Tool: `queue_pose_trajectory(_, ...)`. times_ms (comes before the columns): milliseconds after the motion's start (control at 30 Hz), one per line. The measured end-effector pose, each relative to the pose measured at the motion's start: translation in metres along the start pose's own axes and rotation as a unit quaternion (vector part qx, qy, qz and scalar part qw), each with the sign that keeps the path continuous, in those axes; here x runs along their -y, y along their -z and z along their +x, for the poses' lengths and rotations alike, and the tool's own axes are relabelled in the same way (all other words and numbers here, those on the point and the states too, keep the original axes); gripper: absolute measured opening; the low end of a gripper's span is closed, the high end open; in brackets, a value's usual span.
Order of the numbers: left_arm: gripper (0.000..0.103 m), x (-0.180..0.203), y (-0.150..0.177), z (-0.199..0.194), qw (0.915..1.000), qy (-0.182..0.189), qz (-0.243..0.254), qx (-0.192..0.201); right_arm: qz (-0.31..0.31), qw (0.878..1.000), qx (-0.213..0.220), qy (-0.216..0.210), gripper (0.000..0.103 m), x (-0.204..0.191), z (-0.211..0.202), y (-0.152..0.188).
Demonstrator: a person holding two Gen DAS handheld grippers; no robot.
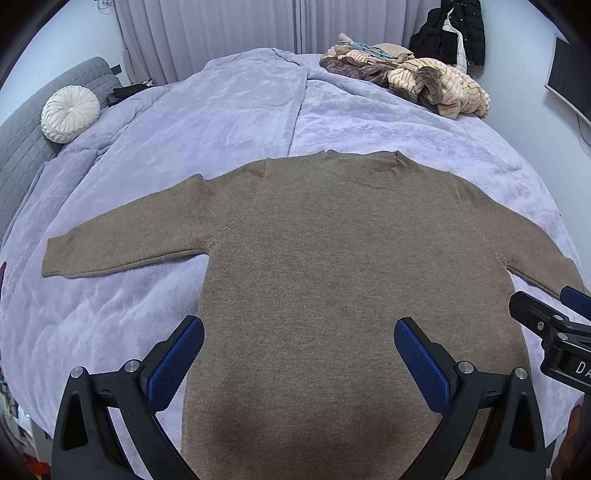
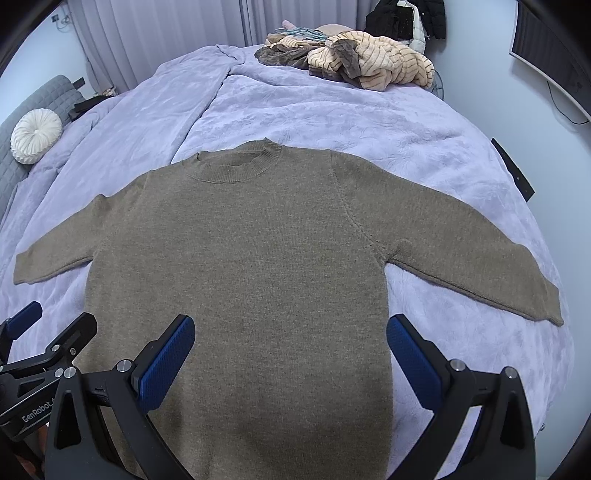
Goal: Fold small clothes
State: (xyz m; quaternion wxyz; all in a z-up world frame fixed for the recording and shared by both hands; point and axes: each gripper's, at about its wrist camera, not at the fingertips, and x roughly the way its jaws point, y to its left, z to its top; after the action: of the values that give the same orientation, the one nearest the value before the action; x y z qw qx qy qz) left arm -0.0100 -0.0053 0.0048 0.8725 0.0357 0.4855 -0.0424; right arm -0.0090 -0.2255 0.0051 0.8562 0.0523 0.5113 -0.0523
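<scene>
One brown knitted sweater (image 1: 332, 266) lies flat and face up on the lavender bedspread (image 1: 229, 110), its round ribbed collar (image 2: 236, 162) pointing away from the cameras and its two sleeves spread out to either side, one sleeve cuff (image 1: 55, 262) resting well out on the bedspread and the other sleeve cuff (image 2: 550, 306) near the bed's far edge. Two grippers hover over the hem end, side by side. The left gripper (image 1: 299, 354) has its two blue-padded fingers spread wide apart above the sweater's body, gripping nothing. The right gripper (image 2: 291, 350) likewise has both blue pads held wide apart over the fabric, with nothing between them. In the right wrist view the neighbouring tool's black frame carries the white lettering "GenRobot" (image 2: 35, 411); in the left wrist view only the letters "DA" (image 1: 581, 367) can be read on the other frame. At the far end of the bed sits one loose pile of clothes (image 1: 417, 81), cream-striped and brown pieces heaped together. One round white pleated cushion (image 1: 70, 114) leans against the grey quilted headboard (image 1: 22, 147). One dark jacket (image 1: 458, 33) hangs by the wall behind the pile, and pale curtains (image 1: 221, 33) cover the back.
</scene>
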Motion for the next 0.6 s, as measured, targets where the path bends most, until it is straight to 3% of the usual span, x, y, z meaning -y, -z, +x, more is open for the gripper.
queue_pose_trajectory(600,0.103,-0.0015,0.0003,-0.0005,1.0,0.001,-0.001,0.0,-0.003,1.0,0.019,0.01,0.103,0.0005,-0.007,-0.0006)
